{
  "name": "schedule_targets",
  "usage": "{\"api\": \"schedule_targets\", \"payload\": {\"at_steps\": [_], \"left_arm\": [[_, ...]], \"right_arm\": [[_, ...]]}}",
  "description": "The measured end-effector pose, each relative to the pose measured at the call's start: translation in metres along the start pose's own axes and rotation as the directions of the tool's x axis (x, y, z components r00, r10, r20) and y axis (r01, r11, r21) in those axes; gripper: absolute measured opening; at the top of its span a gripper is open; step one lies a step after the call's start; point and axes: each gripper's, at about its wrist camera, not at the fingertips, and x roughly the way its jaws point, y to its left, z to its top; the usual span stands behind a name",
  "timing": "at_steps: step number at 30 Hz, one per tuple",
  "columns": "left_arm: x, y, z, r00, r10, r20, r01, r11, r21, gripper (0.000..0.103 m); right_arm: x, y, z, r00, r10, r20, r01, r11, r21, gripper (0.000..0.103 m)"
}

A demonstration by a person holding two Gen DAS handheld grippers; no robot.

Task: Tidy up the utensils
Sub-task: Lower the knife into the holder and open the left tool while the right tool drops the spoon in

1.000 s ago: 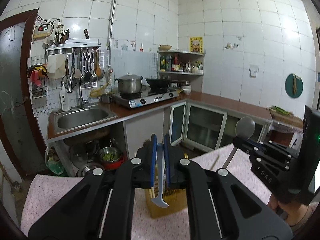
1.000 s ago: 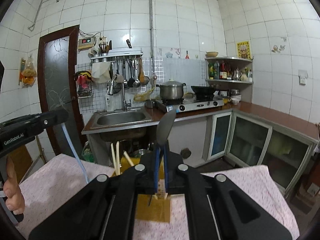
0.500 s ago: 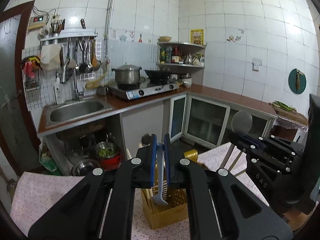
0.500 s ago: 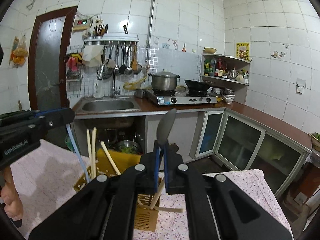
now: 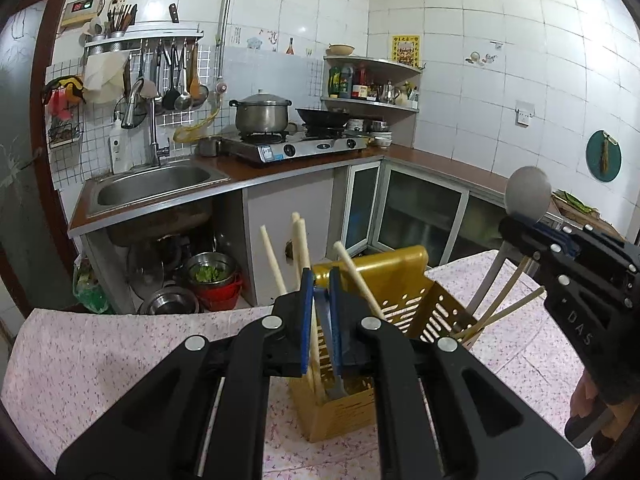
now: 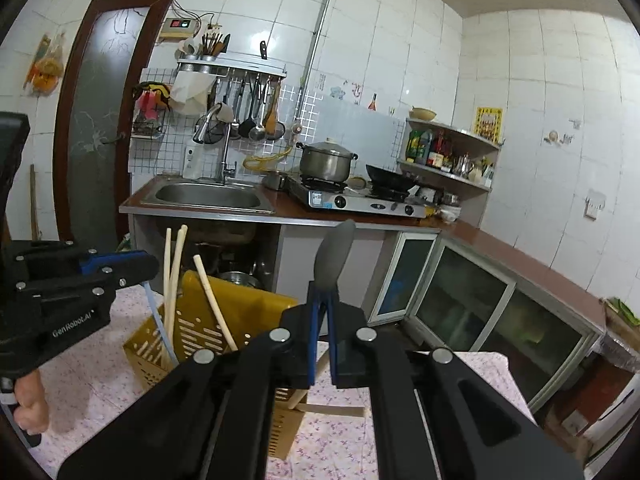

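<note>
Where chopsticks [image 5: 276, 260] crowd yellow holder [image 5: 404, 276]

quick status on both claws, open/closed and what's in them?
Left claw: closed on a pale blue spoon, its end down in the yellow utensil holder.
Right claw: closed on a grey spoon, bowl pointing up.

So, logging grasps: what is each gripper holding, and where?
Left gripper: pale blue spoon, by its handle. Right gripper: grey spoon, near the bowl's neck.
</note>
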Motion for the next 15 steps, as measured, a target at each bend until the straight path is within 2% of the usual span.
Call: {"api": "schedule_targets", "payload": {"at_steps": [3,5,6,15], "left_arm": [[0.003,0.001,-0.004,1.0,0.003,-0.013,-0.003,1.0,0.0,0.007],[0.005,0.002,-0.005,1.0,0.002,-0.02,-0.002,1.0,0.006,0.007],[0.004,0.002,-0.005,1.0,0.001,-0.018,-0.001,1.0,0.006,0.007],[0.007,0.011,-0.012,0.999,0.001,-0.033,-0.001,1.0,-0.014,0.007]], "right_arm": [[-0.002,-0.002,0.001,1.0,0.014,0.015,-0.014,1.0,0.009,0.004],[-0.009,-0.011,0.003,0.994,0.103,0.038,-0.105,0.992,0.063,0.004],[-0.012,-0.012,0.003,0.993,0.114,0.038,-0.116,0.991,0.07,0.004],[-0.007,0.008,-0.016,0.994,0.106,0.005,-0.105,0.994,-0.009,0.004]]}}
